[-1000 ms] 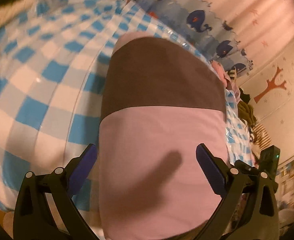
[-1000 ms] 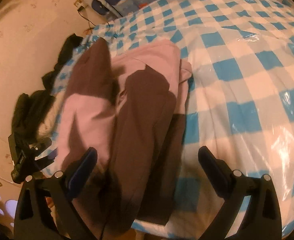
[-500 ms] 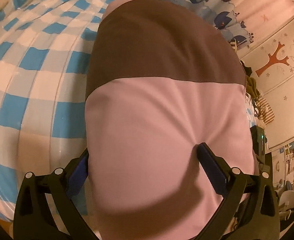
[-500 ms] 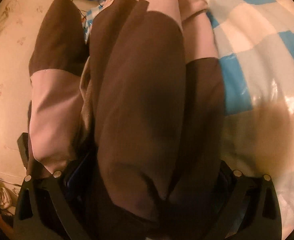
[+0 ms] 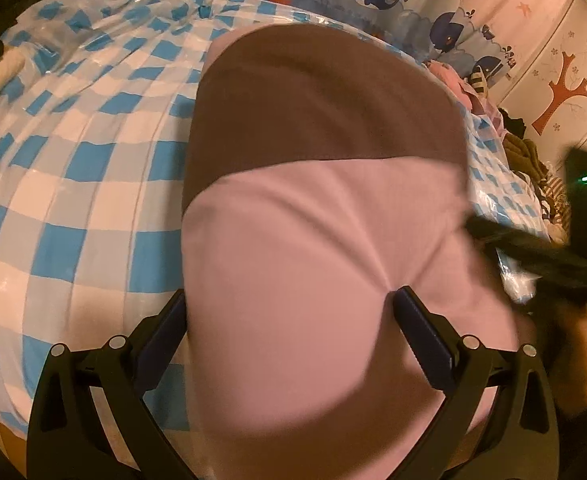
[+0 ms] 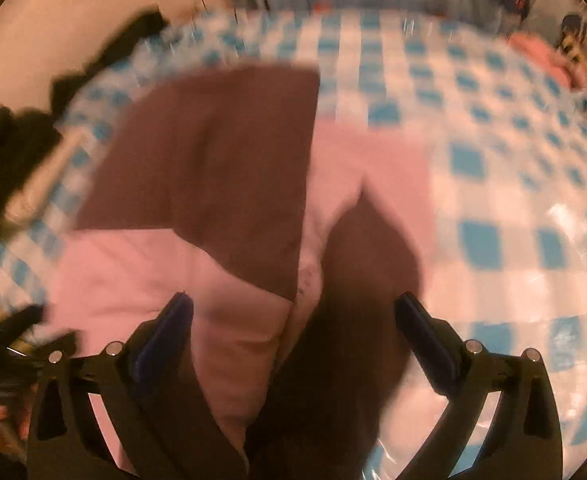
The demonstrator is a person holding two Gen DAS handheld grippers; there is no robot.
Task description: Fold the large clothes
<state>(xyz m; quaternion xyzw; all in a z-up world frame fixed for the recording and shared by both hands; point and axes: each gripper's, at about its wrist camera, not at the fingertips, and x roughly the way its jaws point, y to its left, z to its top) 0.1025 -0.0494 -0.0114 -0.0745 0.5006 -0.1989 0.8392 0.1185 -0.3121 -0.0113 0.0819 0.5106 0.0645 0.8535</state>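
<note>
— While it lies on the blue-checked cover, how does the garment look?
— Pink and brown panels, folded. The left gripper gapes wide over the pink, gripping nothing.
— And the right view?
— Blurred; the right gripper is spread too, empty, showing a dark clothes pile beside.

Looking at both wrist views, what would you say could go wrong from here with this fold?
The left claw is open, one finger pressing a pucker into the pink and brown garment; closing may pinch several layers. In the right wrist view the right claw is open over uneven flaps, so the fold may end crooked. The glossy checkered cover could let the garment slide.
</note>
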